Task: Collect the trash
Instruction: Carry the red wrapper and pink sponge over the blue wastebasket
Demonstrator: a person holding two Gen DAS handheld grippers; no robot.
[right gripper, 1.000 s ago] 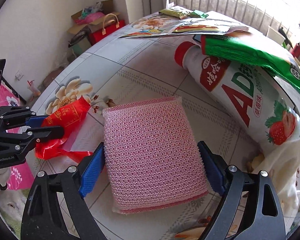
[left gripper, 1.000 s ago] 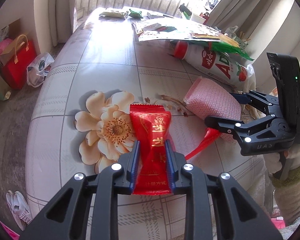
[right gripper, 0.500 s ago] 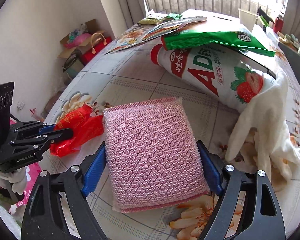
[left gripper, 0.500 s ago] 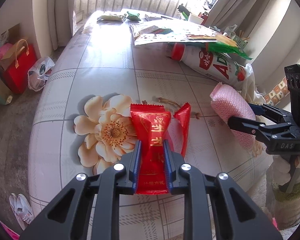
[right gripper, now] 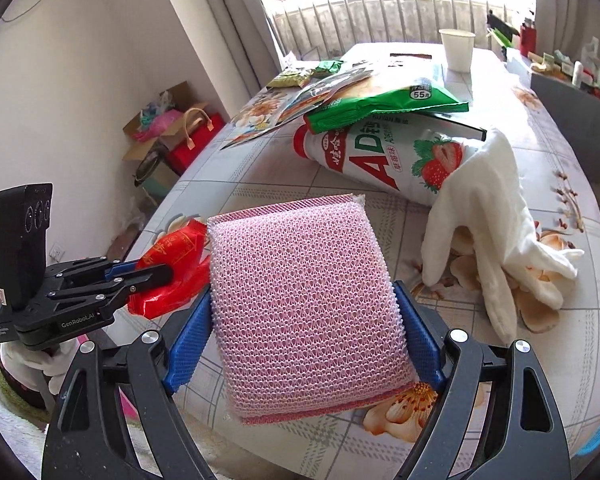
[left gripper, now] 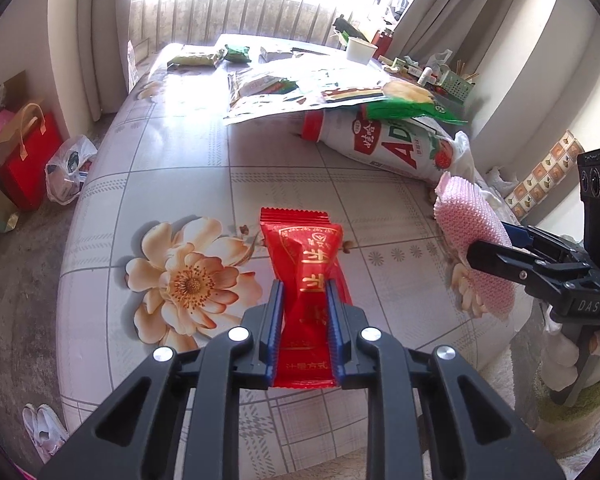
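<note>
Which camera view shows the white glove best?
The right wrist view: the white glove lies in full sight on the table beside the bottle. In the left wrist view only a white scrap behind the bottle shows.

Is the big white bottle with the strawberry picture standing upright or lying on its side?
Lying on its side: the white strawberry bottle rests lengthwise on the flowered tablecloth, red cap pointing sideways.

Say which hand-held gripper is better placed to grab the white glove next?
Neither is free: the left hand-held gripper is clamped on the red wrapper, the right hand-held gripper on the pink sponge. After unloading, probably right: the white glove lies on its side.
</note>
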